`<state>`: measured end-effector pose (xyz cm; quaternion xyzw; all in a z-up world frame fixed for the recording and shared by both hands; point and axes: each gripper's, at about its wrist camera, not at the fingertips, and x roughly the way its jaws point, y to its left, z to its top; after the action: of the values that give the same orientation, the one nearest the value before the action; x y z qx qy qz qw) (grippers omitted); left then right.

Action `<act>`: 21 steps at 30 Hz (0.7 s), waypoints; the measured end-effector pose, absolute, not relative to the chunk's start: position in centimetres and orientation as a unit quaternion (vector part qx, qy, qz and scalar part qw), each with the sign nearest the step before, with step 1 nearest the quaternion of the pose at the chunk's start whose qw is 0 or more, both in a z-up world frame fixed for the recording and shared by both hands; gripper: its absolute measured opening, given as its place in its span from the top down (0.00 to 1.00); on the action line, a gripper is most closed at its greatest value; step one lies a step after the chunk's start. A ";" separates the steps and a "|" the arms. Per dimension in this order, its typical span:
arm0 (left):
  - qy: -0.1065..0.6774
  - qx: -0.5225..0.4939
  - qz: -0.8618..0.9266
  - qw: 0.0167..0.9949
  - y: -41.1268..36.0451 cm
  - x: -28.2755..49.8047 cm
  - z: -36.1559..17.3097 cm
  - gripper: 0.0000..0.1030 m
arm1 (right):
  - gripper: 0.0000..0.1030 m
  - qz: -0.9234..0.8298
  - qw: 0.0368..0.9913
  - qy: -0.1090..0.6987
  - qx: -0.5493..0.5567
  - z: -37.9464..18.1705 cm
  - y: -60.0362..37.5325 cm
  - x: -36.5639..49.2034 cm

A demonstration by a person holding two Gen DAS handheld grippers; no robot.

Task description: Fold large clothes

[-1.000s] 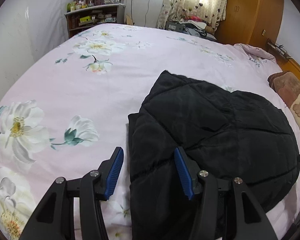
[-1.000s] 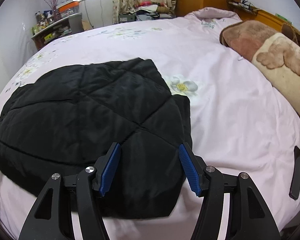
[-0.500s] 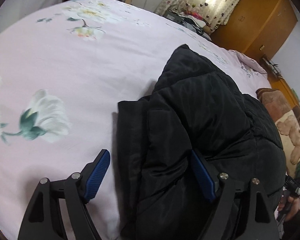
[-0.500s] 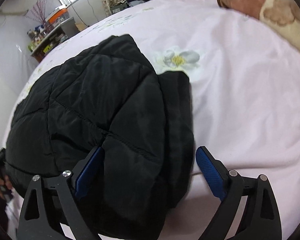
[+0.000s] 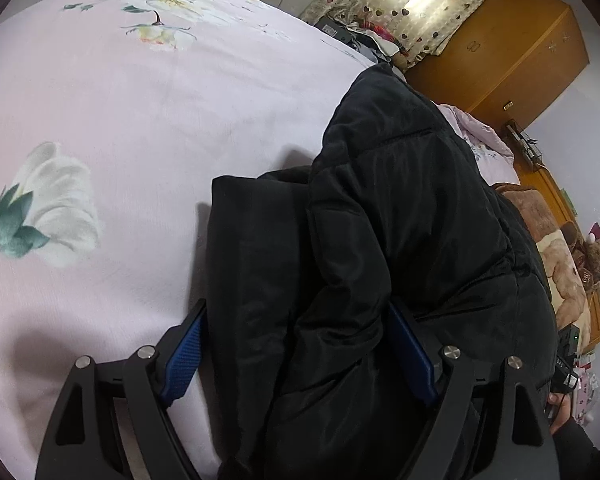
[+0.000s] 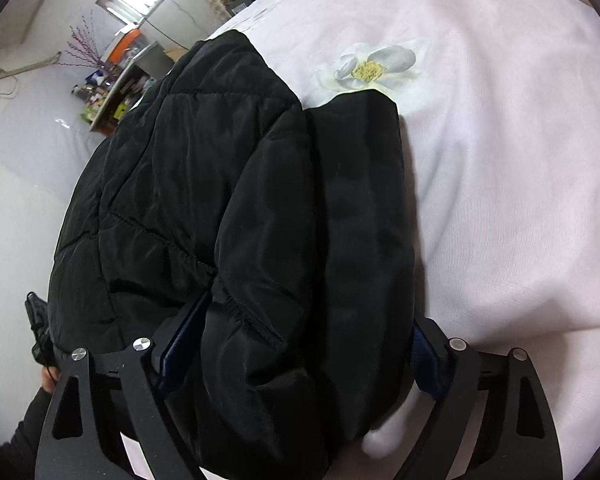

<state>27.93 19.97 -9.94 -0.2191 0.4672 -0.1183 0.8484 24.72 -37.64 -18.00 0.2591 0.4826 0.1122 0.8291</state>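
Observation:
A black quilted puffer jacket (image 5: 400,220) lies folded on a pink flowered bed sheet (image 5: 140,120). My left gripper (image 5: 296,352) is open wide, with the jacket's left end bulging between its blue pads (image 5: 182,354). In the right wrist view the same jacket (image 6: 228,184) fills the middle. My right gripper (image 6: 296,348) is open wide around the jacket's right end. One of its fingers (image 6: 180,332) is above the fabric and the other is against the sheet (image 6: 500,160).
A brown plush blanket with a teddy bear (image 5: 564,264) lies at the bed's right side. A wooden wardrobe (image 5: 512,52) and heart-print curtains (image 5: 396,4) stand beyond the bed. A cluttered shelf (image 6: 116,92) stands by the wall.
Both grippers have pushed forward and down onto the jacket's two ends, so the fabric now bulges between their open fingers. The views have tilted inward.

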 end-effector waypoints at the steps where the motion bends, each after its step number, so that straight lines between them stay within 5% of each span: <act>1: 0.470 -0.218 -0.119 0.847 19.8 28.4 -9.9 0.16 | 0.18 0.115 0.828 0.482 0.261 -18.1 -37.7 24.9; 9: 0.476 -0.218 -0.133 0.841 19.0 29.2 -9.8 0.24 | 0.49 0.126 0.835 0.479 0.241 -17.2 -36.1 25.8; 14: 0.468 -0.201 -0.122 0.852 18.1 28.9 -9.6 0.36 | 0.51 0.122 0.836 0.481 0.233 -17.2 -35.8 25.8; 21: 0.461 -0.174 -0.090 0.865 17.4 28.0 -7.1 0.67 | 0.67 0.094 0.850 0.477 0.203 -15.1 -34.2 25.7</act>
<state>28.02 17.44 -7.09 -0.1742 0.4609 -0.0901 0.8655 25.71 -34.21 -15.12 0.2033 0.4772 0.0943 0.8497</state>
